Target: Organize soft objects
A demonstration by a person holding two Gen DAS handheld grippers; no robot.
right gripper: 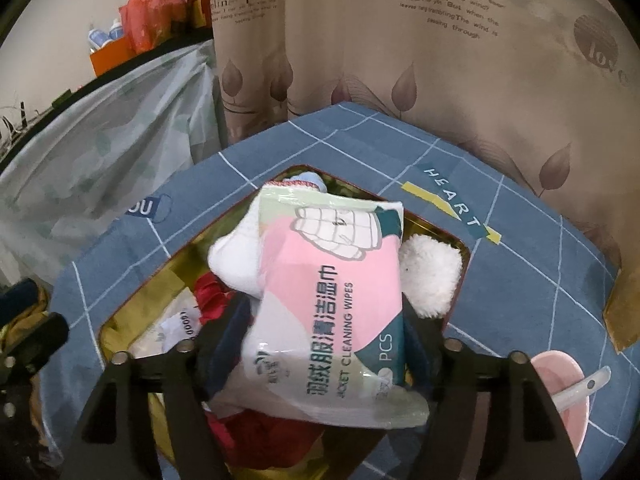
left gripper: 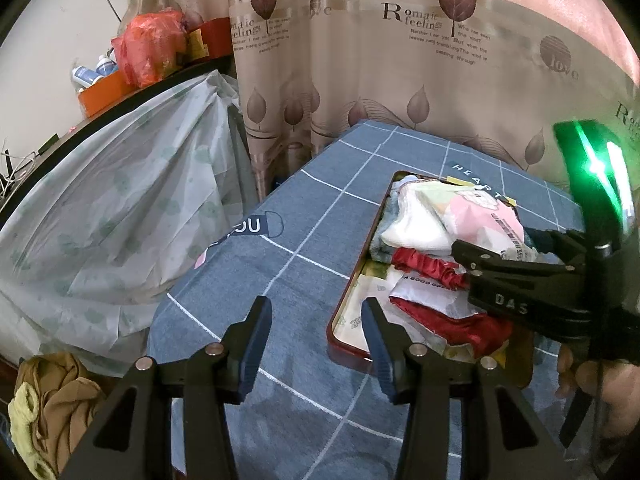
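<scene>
My right gripper (right gripper: 324, 320) is shut on a pink and white pack of cleaning wipes (right gripper: 332, 296) and holds it over a red-rimmed gold tray (right gripper: 120, 316). In the tray lie a white cloth (right gripper: 232, 256), a red scrunchie (right gripper: 212, 292) and a white fluffy item (right gripper: 432, 276). In the left wrist view the tray (left gripper: 352, 296) holds the wipes pack (left gripper: 476, 212), a red scrunchie (left gripper: 424, 266) and red fabric (left gripper: 452, 326), with the right gripper (left gripper: 516, 280) above them. My left gripper (left gripper: 316, 312) is open and empty, over the blue tablecloth beside the tray's left edge.
The table has a blue checked cloth (left gripper: 280, 280). A pink bowl with a white spoon (right gripper: 560, 392) stands at the right. A leaf-print curtain (left gripper: 360, 60) hangs behind. Plastic-covered furniture (left gripper: 120, 208) and a brown clothes pile (left gripper: 52, 400) sit left.
</scene>
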